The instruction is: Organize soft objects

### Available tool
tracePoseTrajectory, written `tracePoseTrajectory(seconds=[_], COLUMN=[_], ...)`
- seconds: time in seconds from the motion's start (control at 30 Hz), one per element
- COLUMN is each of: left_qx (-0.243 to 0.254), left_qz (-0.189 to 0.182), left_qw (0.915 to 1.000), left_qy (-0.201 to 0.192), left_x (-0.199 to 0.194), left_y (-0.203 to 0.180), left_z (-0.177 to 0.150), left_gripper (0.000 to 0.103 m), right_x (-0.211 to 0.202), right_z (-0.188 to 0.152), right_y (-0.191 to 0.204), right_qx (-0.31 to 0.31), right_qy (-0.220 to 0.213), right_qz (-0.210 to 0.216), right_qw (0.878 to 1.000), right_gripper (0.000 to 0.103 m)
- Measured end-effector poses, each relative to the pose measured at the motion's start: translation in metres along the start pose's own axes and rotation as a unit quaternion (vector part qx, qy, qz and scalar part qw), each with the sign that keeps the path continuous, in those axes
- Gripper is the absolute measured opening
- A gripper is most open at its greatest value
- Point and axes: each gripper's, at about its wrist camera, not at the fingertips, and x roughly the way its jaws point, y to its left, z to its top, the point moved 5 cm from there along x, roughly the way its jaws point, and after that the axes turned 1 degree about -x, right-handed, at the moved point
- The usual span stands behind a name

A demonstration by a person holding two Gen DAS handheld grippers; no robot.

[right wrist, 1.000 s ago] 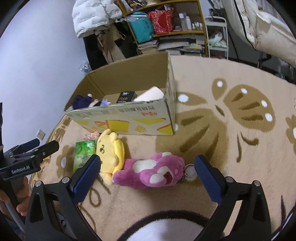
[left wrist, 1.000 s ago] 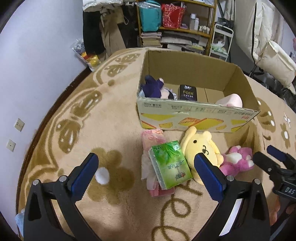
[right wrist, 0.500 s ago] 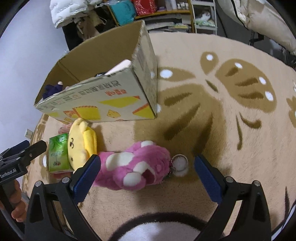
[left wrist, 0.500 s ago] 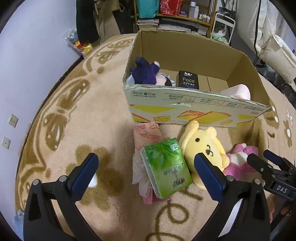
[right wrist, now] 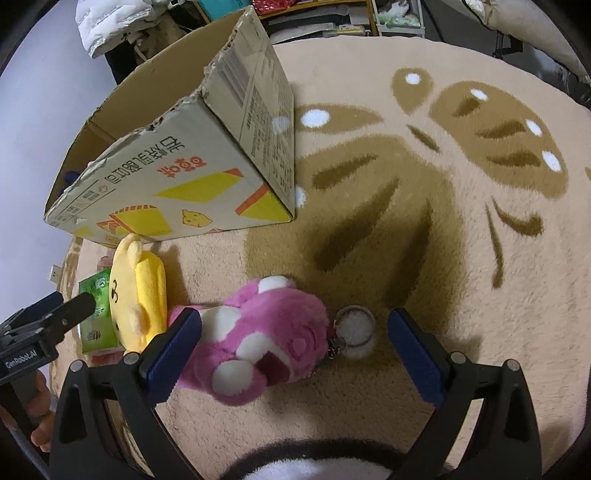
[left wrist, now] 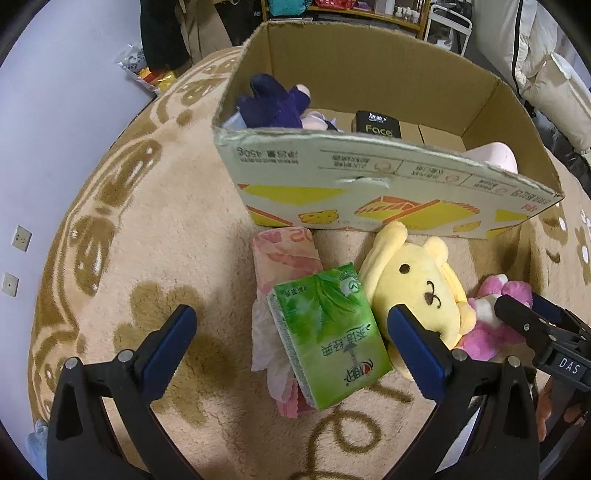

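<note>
A green tissue pack (left wrist: 328, 332) lies on a pink tissue pack (left wrist: 284, 258) on the rug, between the wide-apart fingers of my open left gripper (left wrist: 295, 343). Beside it rests a yellow plush dog (left wrist: 417, 284), then a pink plush bear (left wrist: 491, 325). My right gripper (right wrist: 295, 347) is open low over the pink plush bear (right wrist: 266, 336), whose metal key ring (right wrist: 354, 326) sits between the fingers. The yellow plush dog (right wrist: 142, 291) and green tissue pack (right wrist: 96, 306) lie to its left. An open cardboard box (left wrist: 369, 192) behind them holds a dark blue plush (left wrist: 273, 103), a black pack (left wrist: 376, 125) and a pale pink item (left wrist: 495, 157).
The beige rug (right wrist: 443, 221) with brown patterns spreads to the right of the cardboard box (right wrist: 192, 166). Shelves (left wrist: 354, 7) and hanging clothes stand behind the box, and a white wall (left wrist: 44, 110) with sockets is at the left. A hand (right wrist: 40, 410) holds the left gripper.
Both grippers have moved forward and lower toward the items. The green pack now sits between the left fingers and the pink bear fills more of the right wrist view. Both stay open.
</note>
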Motion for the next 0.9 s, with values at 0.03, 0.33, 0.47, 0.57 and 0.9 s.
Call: tracePoseTrajectory(seconds=[0.03, 0.33, 0.47, 0.57, 0.9], left_qx=[0.001, 0.019, 0.015, 0.013, 0.017], left_qz=[0.000, 0.003, 0.000, 0.000, 0.013], left_qw=[1.0000, 0.9996, 0.9996, 0.9996, 0.9990], left_qy=[0.002, 0.020, 0.024, 0.025, 0.038], left_x=[0.002, 0.014, 0.017, 0.017, 0.028], left_y=[-0.001, -0.008, -0.009, -0.009, -0.005], left_z=[0.000, -0.003, -0.003, -0.004, -0.003], left_gripper=[0.102, 0.102, 0.102, 0.102, 0.102], right_x=[0.000, 0.013, 0.011, 0.010, 0.011], right_z=[0.000, 0.000, 0.001, 0.001, -0.001], right_y=[-0.001, -0.003, -0.001, 0.000, 0.001], right_qx=[0.002, 0.011, 0.011, 0.012, 0.010], right_qy=[0.001, 0.005, 0.005, 0.005, 0.006], right_qz=[0.002, 0.012, 0.012, 0.012, 0.017], right_qw=[1.000, 1.000, 1.000, 1.000, 1.000], right_gripper=[0.103, 0.103, 0.103, 0.103, 0.103])
